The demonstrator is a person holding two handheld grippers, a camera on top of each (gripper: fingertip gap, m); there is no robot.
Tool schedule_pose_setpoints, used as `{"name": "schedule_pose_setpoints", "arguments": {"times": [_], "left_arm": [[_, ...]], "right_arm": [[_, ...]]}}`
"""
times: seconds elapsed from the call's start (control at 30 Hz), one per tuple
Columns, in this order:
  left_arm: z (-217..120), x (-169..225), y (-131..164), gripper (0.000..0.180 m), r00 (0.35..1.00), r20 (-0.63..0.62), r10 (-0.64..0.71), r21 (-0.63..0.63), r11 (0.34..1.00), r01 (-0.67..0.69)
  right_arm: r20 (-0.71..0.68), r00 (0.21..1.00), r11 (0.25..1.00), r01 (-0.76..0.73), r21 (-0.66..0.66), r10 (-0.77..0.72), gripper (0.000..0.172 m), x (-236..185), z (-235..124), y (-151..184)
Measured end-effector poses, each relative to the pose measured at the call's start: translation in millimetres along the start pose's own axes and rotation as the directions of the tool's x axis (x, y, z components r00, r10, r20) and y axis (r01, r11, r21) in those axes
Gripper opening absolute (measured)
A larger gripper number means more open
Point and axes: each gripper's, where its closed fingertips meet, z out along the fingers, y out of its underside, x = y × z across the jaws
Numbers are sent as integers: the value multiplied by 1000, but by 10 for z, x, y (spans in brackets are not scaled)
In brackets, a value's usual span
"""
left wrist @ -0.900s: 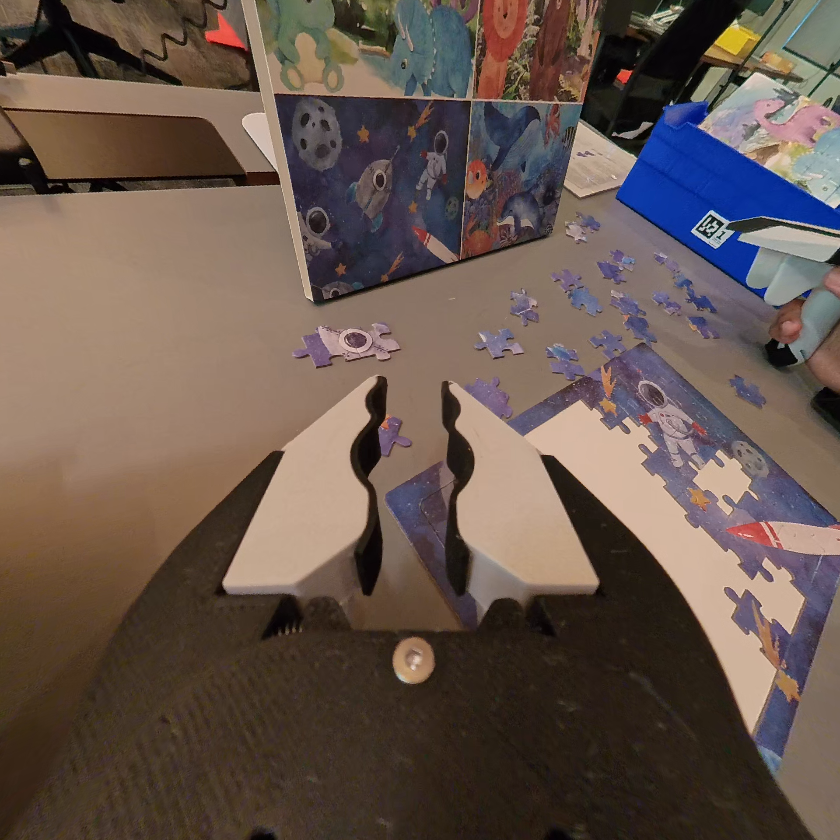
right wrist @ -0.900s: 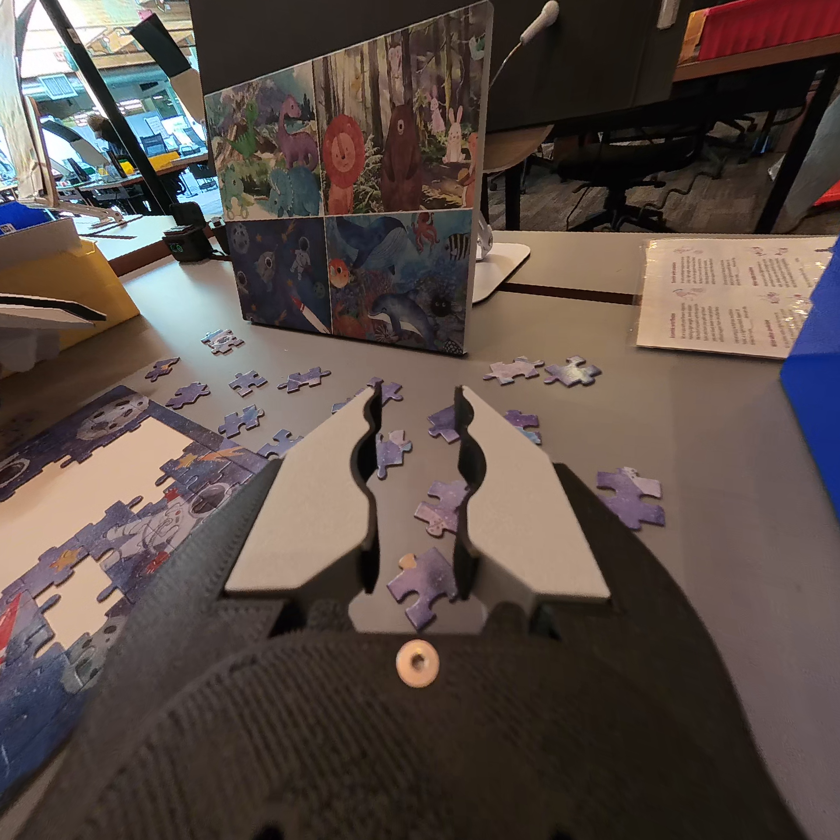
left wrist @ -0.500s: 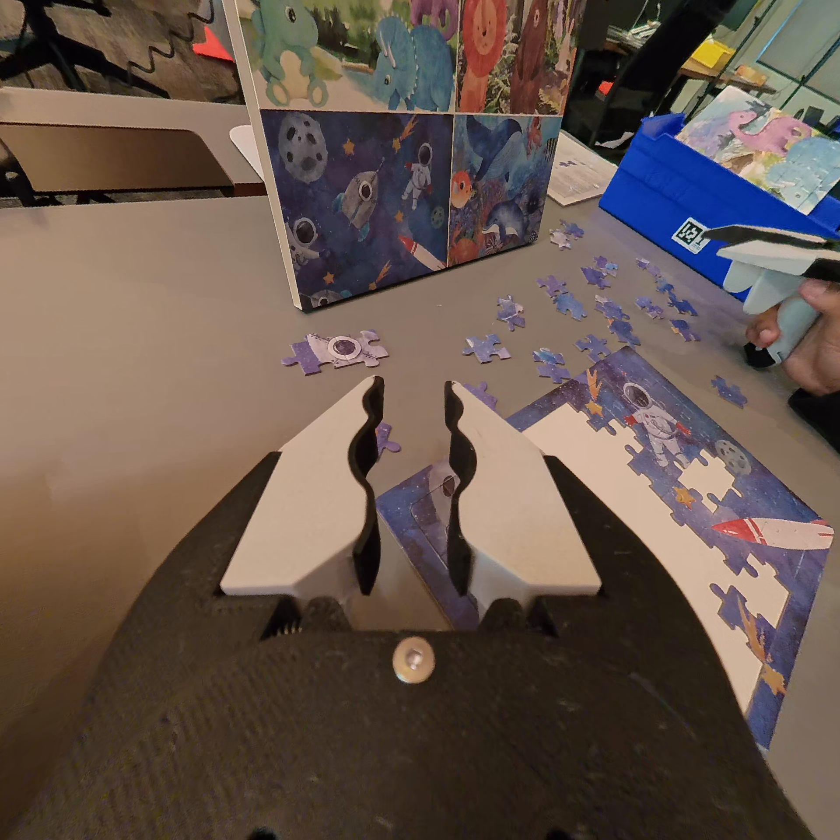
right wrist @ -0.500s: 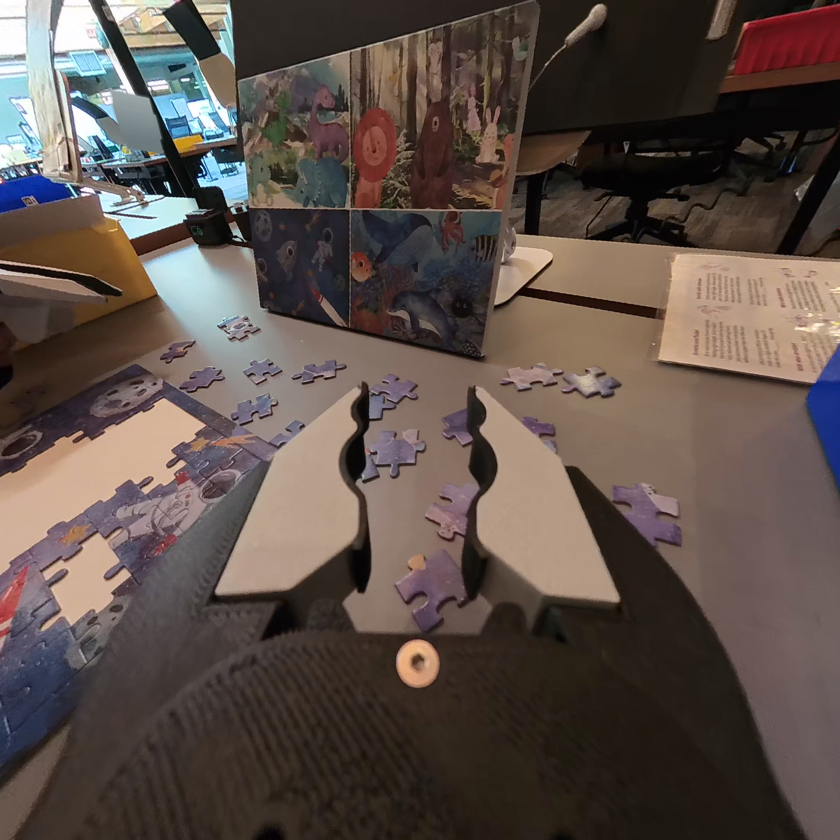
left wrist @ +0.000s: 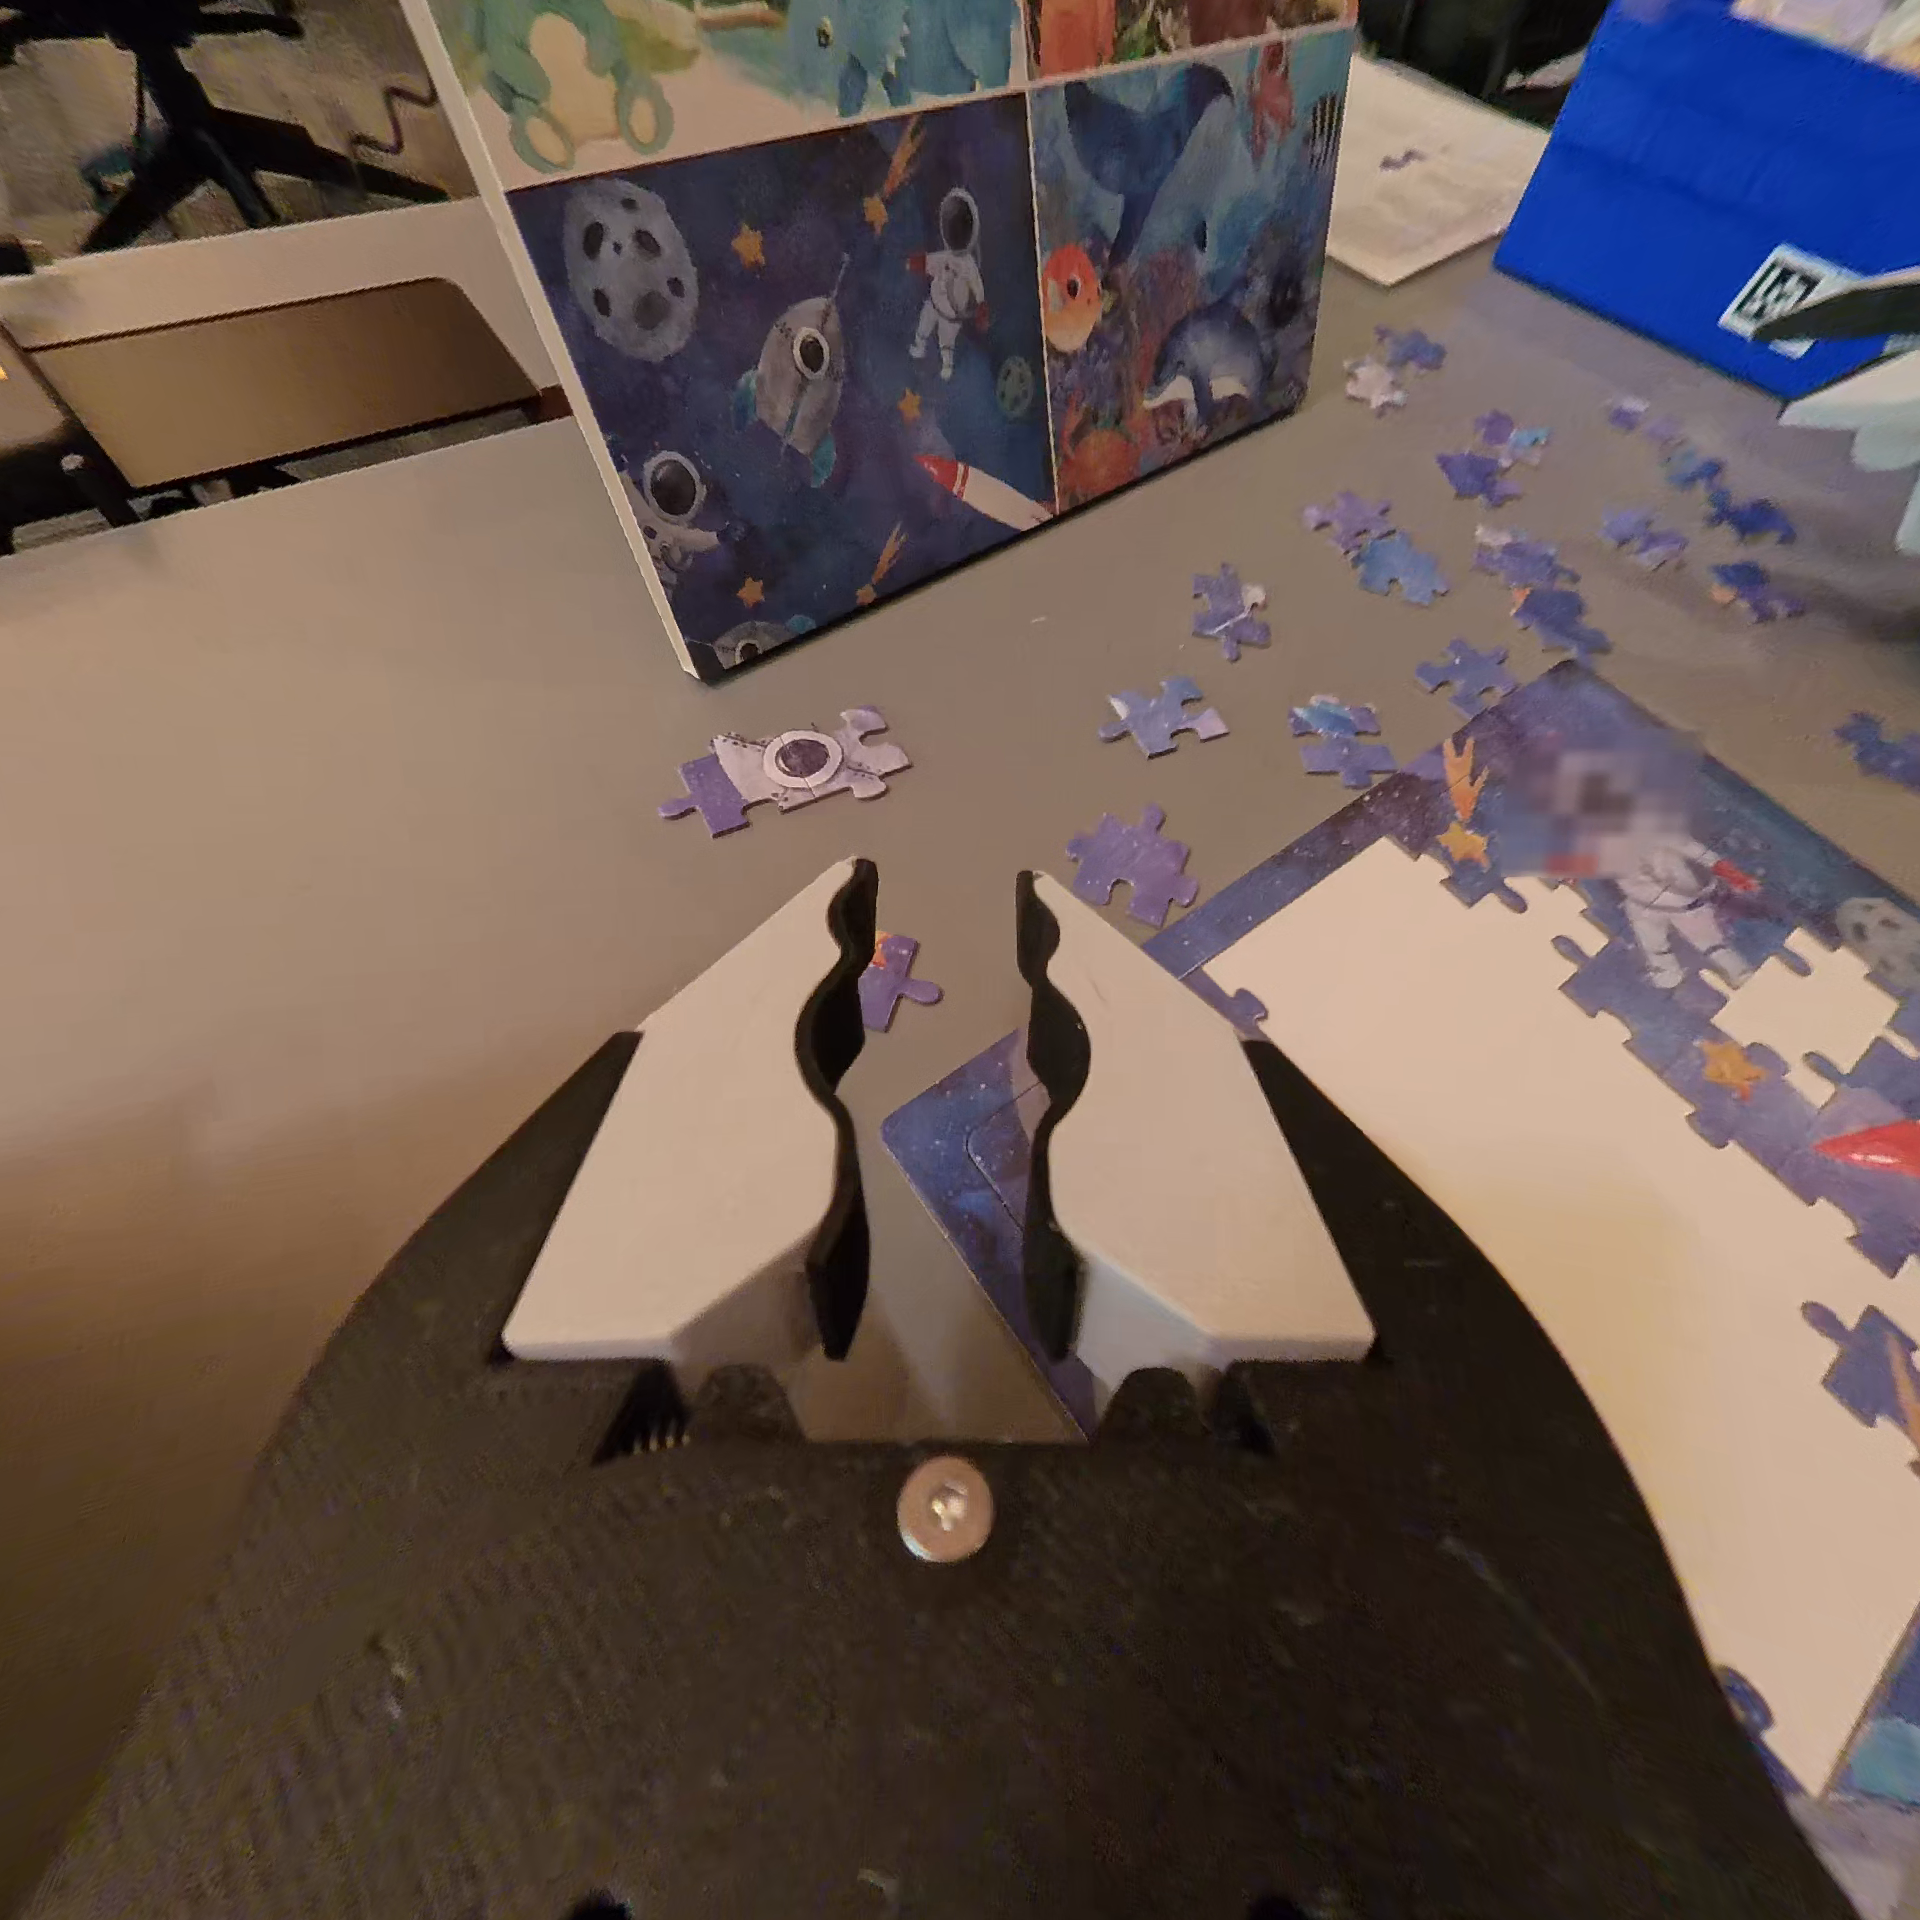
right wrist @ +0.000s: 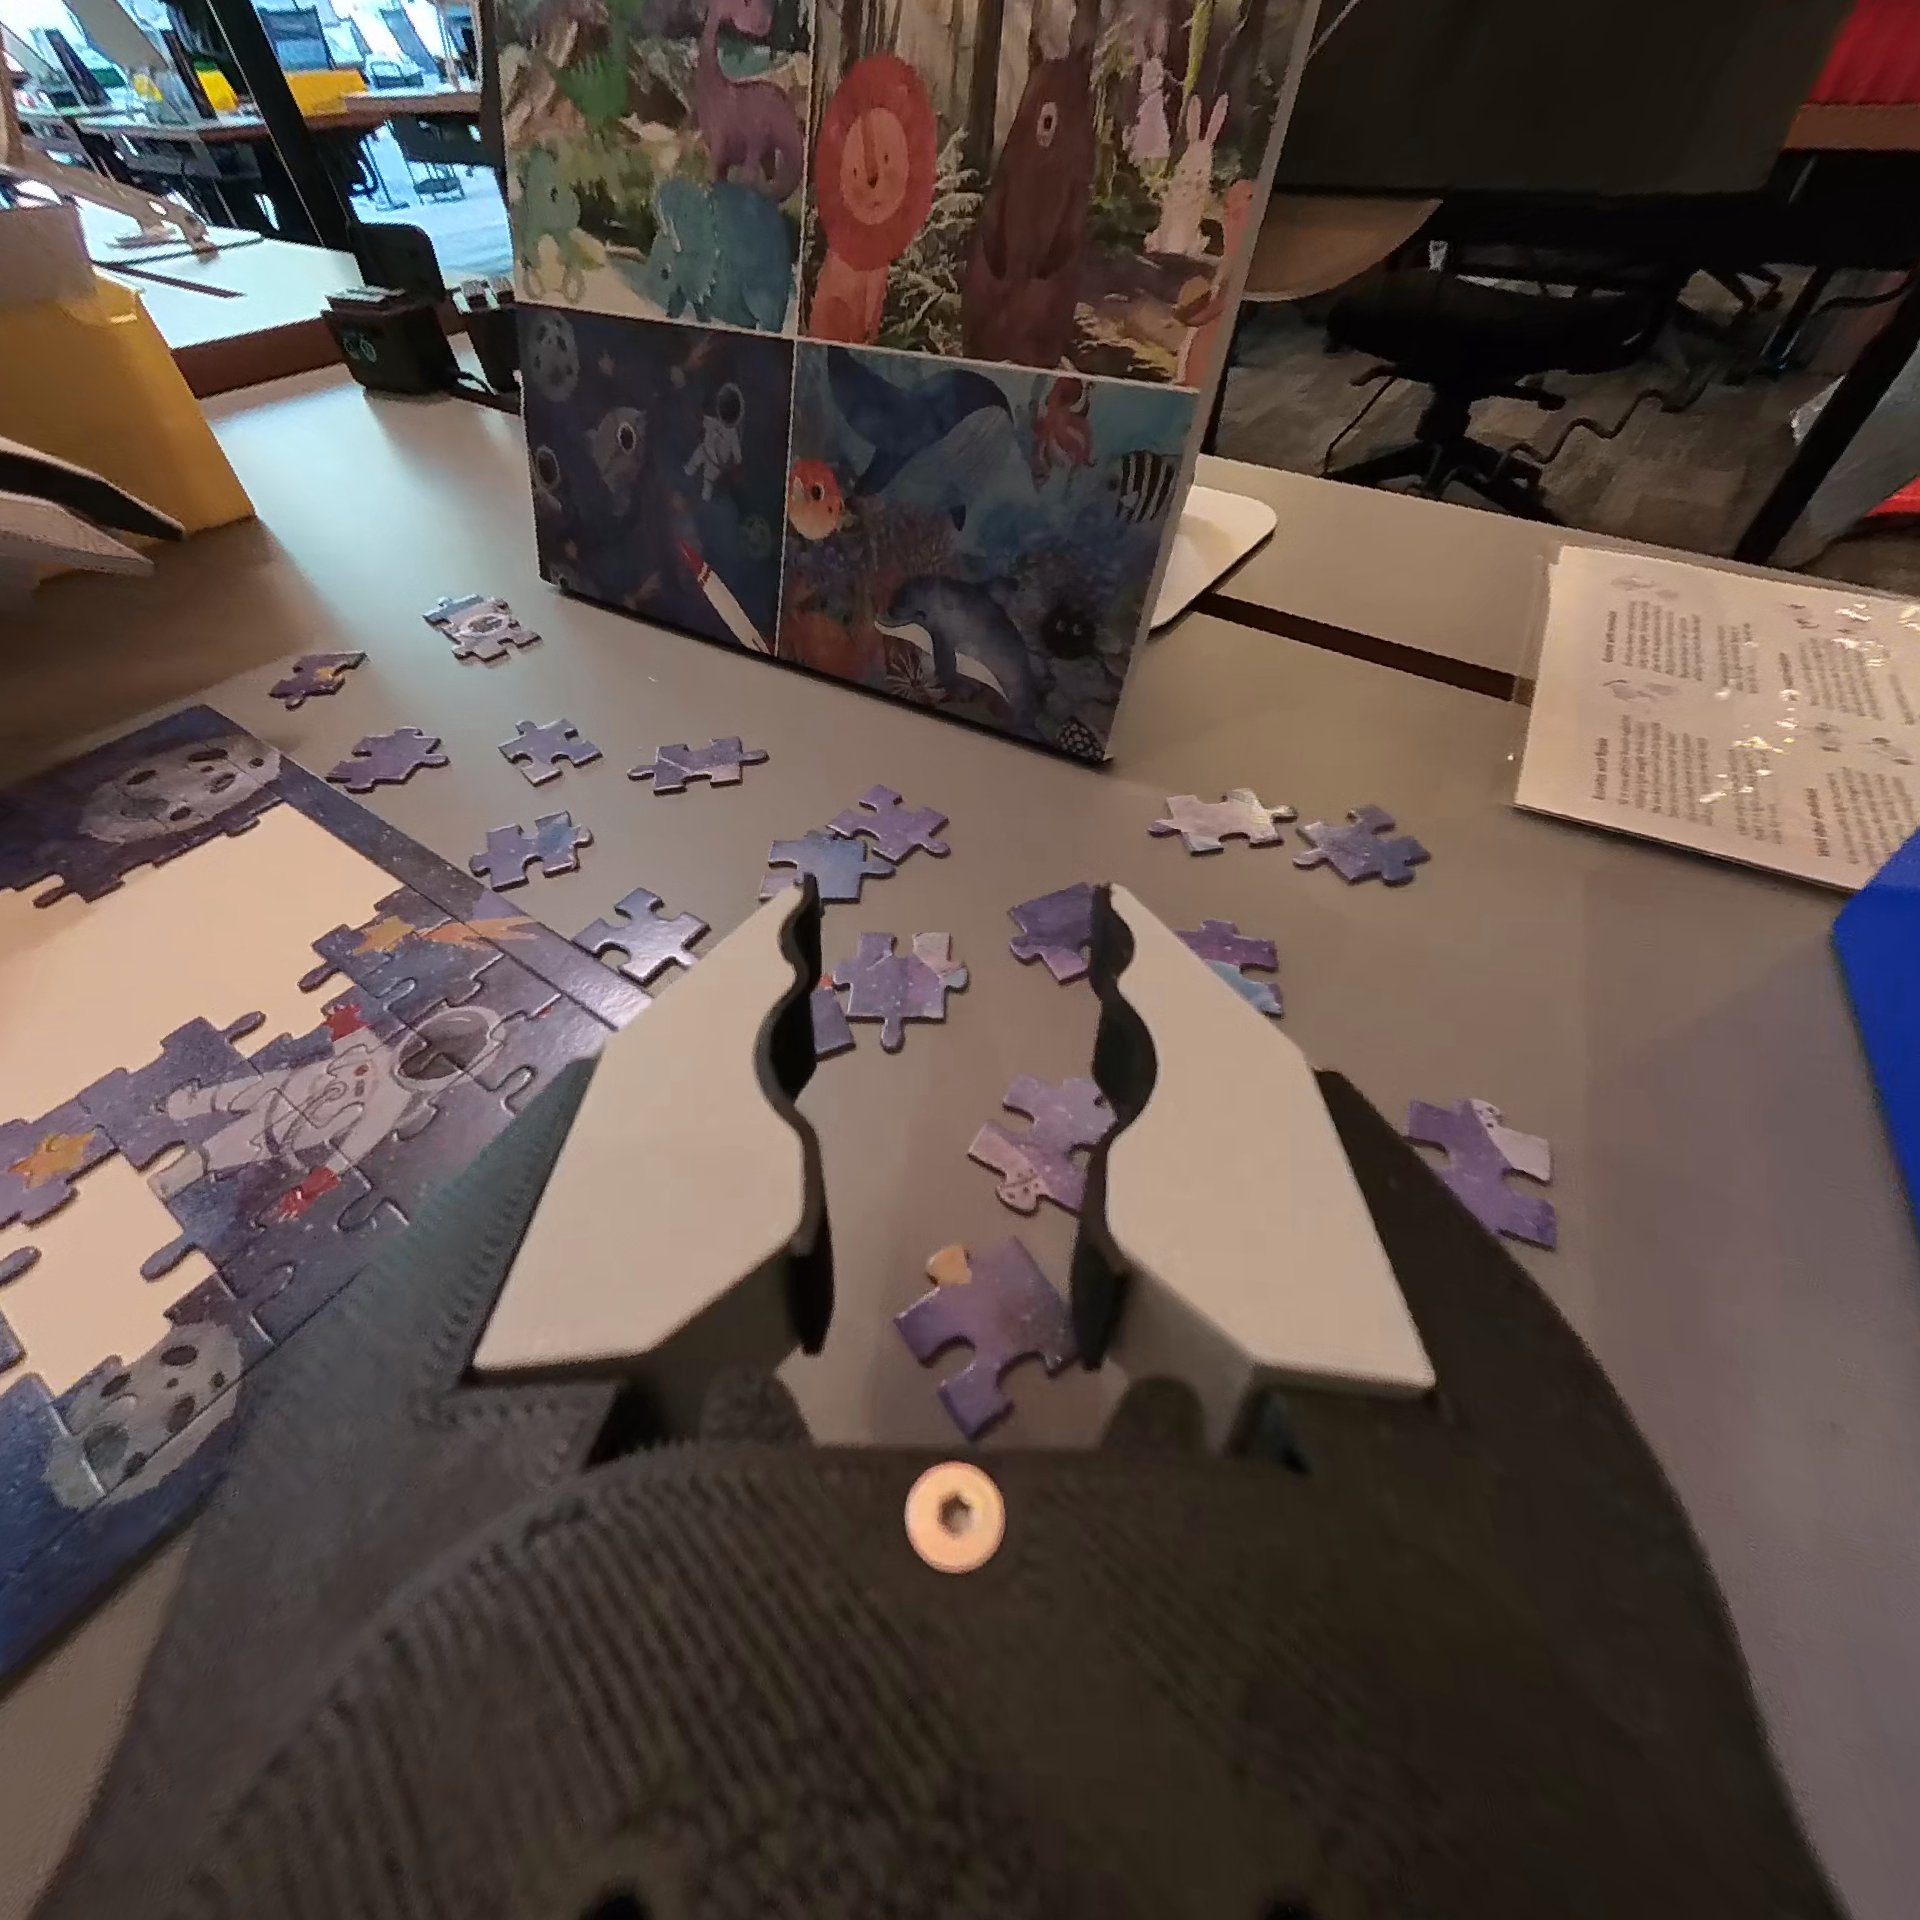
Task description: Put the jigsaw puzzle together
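The left gripper (left wrist: 945,883) hangs low over the grey table (left wrist: 312,831). Its jaws stand a little apart and they hold nothing; only bare table shows between the tips. A small purple piece with an orange spot (left wrist: 896,982) lies flat on the table just beside the left finger (left wrist: 727,1091), partly hidden by it, and no pad presses on it. The near left corner of the half-built space puzzle (left wrist: 1403,1091) lies under the right finger. A little farther lie a joined pair of pieces with a round window (left wrist: 790,764) and one loose purple piece (left wrist: 1132,862). The picture box (left wrist: 831,364) stands upright beyond them.

The right gripper (right wrist: 956,914) is also empty, and its jaws are clearly wider apart. It hangs over the scattered pieces to the right of the puzzle. One purple piece (right wrist: 902,982) lies on the table between the fingertips, apart from both pads. Another piece (right wrist: 1044,925) lies at the right tip, and a piece with a yellow spot (right wrist: 987,1330) lies nearer, between the finger roots. A printed sheet in plastic (right wrist: 1714,707) lies far right.

Compared with the earlier pictures, the right jaws are wider now. Both views sit closer to the picture box, and the left jaws look the same.
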Motion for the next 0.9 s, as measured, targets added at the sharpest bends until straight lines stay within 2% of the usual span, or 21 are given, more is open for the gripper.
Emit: {"name": "schedule_pose_setpoints", "arguments": {"times": [0.27, 0.9], "left_arm": [[54, 62, 55, 25, 998, 7, 59, -42, 997, -59], [29, 41, 19, 25, 999, 6, 35, -15, 999, -35]], "right_arm": [[-13, 1000, 1000, 3, -15, -3, 58, 13, 14, 19], [-21, 1000, 999, 21, -33, -22, 62, -3, 30, 43]]}}
